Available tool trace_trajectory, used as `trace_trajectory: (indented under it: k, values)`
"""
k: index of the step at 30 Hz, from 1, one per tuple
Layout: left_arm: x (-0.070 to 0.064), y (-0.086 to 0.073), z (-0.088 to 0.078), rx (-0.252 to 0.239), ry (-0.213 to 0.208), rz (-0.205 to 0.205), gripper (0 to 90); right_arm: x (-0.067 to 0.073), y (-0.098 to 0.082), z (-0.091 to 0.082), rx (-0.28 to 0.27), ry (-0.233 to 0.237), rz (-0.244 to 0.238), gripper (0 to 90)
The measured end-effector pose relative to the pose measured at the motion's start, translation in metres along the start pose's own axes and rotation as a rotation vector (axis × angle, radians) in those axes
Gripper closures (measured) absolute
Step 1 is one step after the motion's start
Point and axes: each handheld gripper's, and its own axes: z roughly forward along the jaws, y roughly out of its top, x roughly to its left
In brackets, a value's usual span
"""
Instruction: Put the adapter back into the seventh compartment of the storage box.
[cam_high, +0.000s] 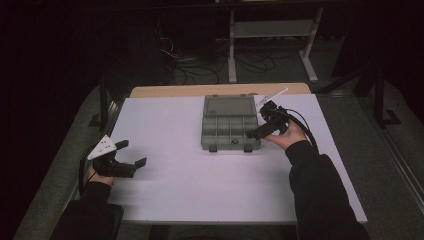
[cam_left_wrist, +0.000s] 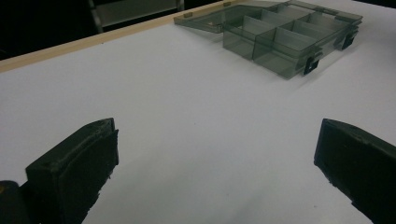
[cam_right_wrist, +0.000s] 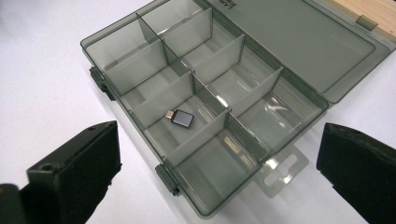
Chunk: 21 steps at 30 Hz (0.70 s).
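A smoky clear organiser box (cam_high: 229, 131) lies on the white table with its lid (cam_high: 231, 105) folded flat toward the back. In the right gripper view, a small dark adapter (cam_right_wrist: 181, 117) rests in one of the near-row compartments of the box (cam_right_wrist: 140, 44). My right gripper (cam_high: 261, 120) hovers at the box's right side, its jaws wide apart and nothing between them (cam_right_wrist: 218, 135). Far to the left, my left gripper (cam_high: 132, 153) is held low over bare table, open and empty (cam_left_wrist: 217, 130), pointing toward the box (cam_left_wrist: 280, 37).
The white table top (cam_high: 200, 175) spreads wide around the box. A wooden strip (cam_high: 165, 91) runs along its back edge. Beyond it stand a table frame (cam_high: 272, 30) and floor cables (cam_high: 195, 70). A clear hang tab (cam_right_wrist: 280, 170) sticks out of the box's side.
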Motion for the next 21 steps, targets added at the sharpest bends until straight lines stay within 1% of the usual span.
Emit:
trace_trajectory:
  k: [8, 21]
  values:
    - [0.000, 0.000, 0.000, 0.001, 0.000, 0.000, 0.0, 0.001, -0.010, -0.009, -0.015, -0.014, 0.006, 0.0]
    - [0.000, 0.000, 0.001, 0.003, -0.001, 0.002, 0.0, 0.007, -0.022, -0.026, -0.049, -0.016, 0.001, 0.0]
